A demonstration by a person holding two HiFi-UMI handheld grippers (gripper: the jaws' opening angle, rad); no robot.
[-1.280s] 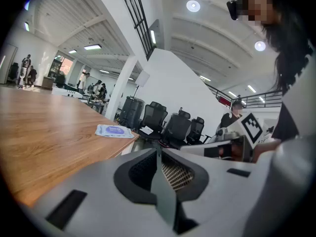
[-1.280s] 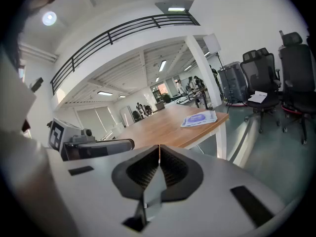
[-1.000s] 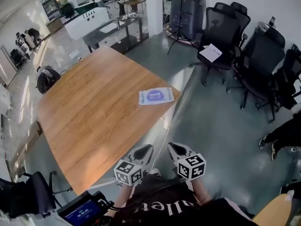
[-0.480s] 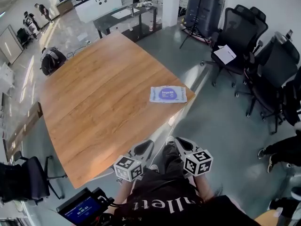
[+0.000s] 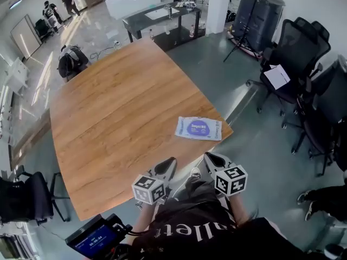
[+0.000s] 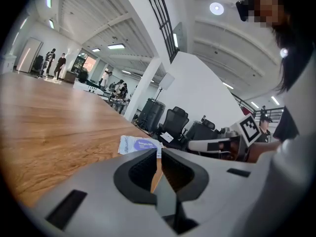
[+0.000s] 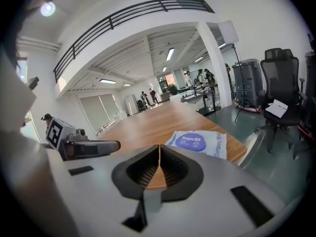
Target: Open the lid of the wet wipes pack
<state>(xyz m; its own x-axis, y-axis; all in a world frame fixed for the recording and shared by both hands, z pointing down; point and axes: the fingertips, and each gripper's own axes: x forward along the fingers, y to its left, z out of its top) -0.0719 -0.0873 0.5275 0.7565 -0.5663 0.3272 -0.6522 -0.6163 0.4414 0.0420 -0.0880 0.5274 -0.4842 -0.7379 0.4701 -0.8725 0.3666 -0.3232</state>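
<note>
Wood: broad light-brown wooden tabletop [image 5: 119, 118], seen from above.
Pack: flat white wet wipes pack [image 5: 198, 128] with a purple oval label, lying flat near the tabletop's right-hand corner.
Left: grey left gripper [image 5: 169, 162] at the near tabletop edge, jaws drawn together to a thin slit, nothing held.
Right: grey right gripper [image 5: 210, 158] beside it, jaws closed tip to tip, empty, apart from the pack.

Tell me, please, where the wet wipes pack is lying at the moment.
In the head view the wet wipes pack lies flat on the wooden table, close to its near right corner, just ahead of the right gripper.
</note>
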